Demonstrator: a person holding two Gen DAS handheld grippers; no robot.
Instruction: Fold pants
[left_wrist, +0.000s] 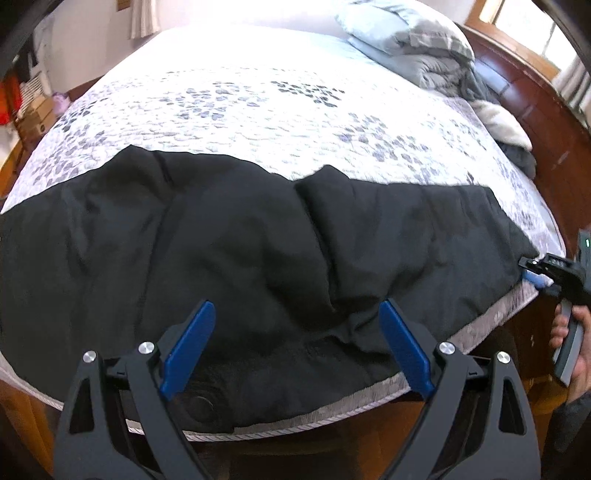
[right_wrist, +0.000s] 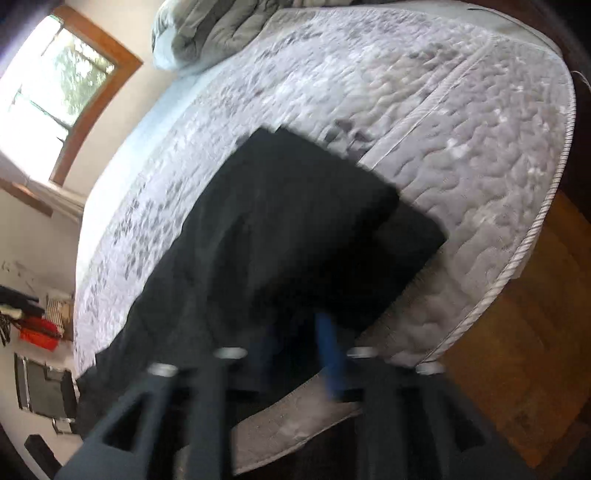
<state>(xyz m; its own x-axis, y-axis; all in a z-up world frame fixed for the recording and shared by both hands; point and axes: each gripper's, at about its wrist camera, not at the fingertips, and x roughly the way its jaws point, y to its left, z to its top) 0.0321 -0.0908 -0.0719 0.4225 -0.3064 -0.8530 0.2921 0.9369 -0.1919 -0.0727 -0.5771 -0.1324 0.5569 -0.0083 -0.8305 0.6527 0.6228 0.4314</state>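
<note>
I am holding my left gripper (left_wrist: 297, 345) with its blue pads (left_wrist: 192, 343) spread wide, hovering over the near edge of the mattress (left_wrist: 258, 110) and pinching nothing; the black pants (left_wrist: 221, 243) are lying under and beyond them. My right gripper (right_wrist: 301, 354) is showing only as a blur in its own view, its blue fingers (right_wrist: 330, 354) standing apart and gripping nothing I can see, the pants' edge lying just beyond their tips. From the left wrist view that gripper is sitting at the pants' right end, by the mattress's near right corner, a hand (left_wrist: 570, 339) holding its handle. The pants are stretching along the near edge, rumpled, with a fold ridge near the middle. A grey folded duvet (left_wrist: 417, 48) is resting at the far right corner.
</note>
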